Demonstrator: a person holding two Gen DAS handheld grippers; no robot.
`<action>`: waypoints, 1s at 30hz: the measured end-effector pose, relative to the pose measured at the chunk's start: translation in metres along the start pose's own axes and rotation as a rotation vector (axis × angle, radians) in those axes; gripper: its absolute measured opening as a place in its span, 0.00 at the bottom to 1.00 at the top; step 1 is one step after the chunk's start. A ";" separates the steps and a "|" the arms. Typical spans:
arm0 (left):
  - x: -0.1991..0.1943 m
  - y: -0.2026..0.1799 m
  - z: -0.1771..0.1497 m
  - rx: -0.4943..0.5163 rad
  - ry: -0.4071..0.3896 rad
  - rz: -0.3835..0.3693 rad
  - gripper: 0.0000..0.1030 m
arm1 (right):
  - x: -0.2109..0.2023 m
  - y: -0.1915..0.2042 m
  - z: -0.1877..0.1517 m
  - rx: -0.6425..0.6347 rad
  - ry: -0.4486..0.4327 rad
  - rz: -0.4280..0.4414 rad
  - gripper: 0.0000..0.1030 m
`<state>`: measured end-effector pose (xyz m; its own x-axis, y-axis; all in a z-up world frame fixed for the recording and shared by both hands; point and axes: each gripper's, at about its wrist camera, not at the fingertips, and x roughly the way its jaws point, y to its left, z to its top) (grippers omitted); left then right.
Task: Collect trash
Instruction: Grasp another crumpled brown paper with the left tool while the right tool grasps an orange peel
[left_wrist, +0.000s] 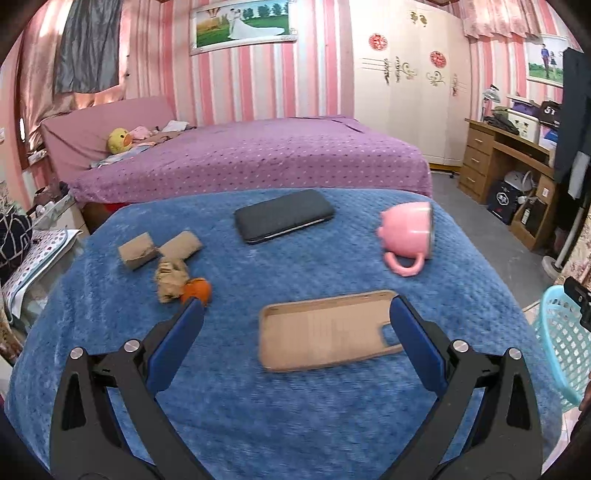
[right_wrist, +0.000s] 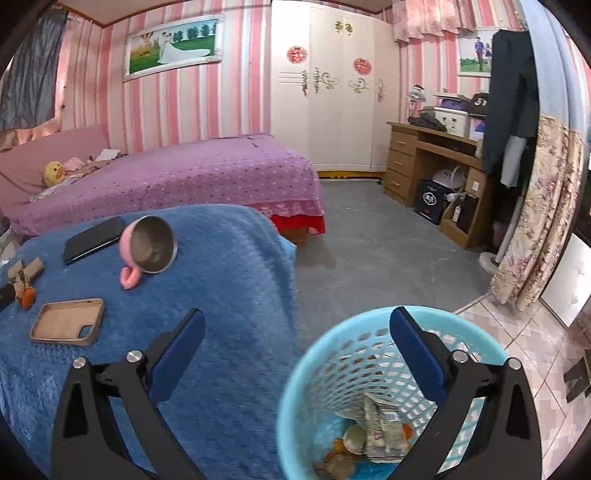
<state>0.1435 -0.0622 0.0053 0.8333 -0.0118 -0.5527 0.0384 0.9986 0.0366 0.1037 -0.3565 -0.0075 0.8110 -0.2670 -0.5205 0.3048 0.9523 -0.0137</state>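
While the left gripper (left_wrist: 295, 310) hangs wide open over the blue blanket (left_wrist: 295, 424), 2 cardboard rolls (left_wrist: 135, 251), crumpled paper (left_wrist: 169, 277) and orange peel (left_wrist: 197, 290) lie at its left, and the right gripper (right_wrist: 297, 321), empty and spread wide, sits above the turquoise basket (right_wrist: 295, 384) holding trash.

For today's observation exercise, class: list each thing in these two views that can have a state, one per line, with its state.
Left tongs: open, empty, above the blue blanket.
Right tongs: open, empty, over the basket.
Blue basket: upright, trash inside.
Pink mug: tipped on its side.
Phone: lying flat, screen dark.
Phone case: empty, inside facing up.
Brown paper pieces: crumpled, on the blanket.
Orange peel: on the blanket, uncollected.
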 end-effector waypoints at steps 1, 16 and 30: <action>0.001 0.005 0.000 -0.005 0.001 0.002 0.94 | 0.000 0.006 0.000 -0.007 0.000 0.001 0.95; 0.012 0.063 -0.001 0.009 -0.003 0.066 0.95 | -0.002 0.078 0.002 -0.061 0.012 0.105 0.95; 0.057 0.159 0.001 -0.162 0.112 0.105 0.94 | 0.030 0.159 0.032 -0.132 0.030 0.209 0.95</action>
<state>0.1978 0.0954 -0.0197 0.7612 0.0896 -0.6423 -0.1420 0.9894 -0.0302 0.1924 -0.2174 0.0017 0.8340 -0.0592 -0.5486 0.0619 0.9980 -0.0137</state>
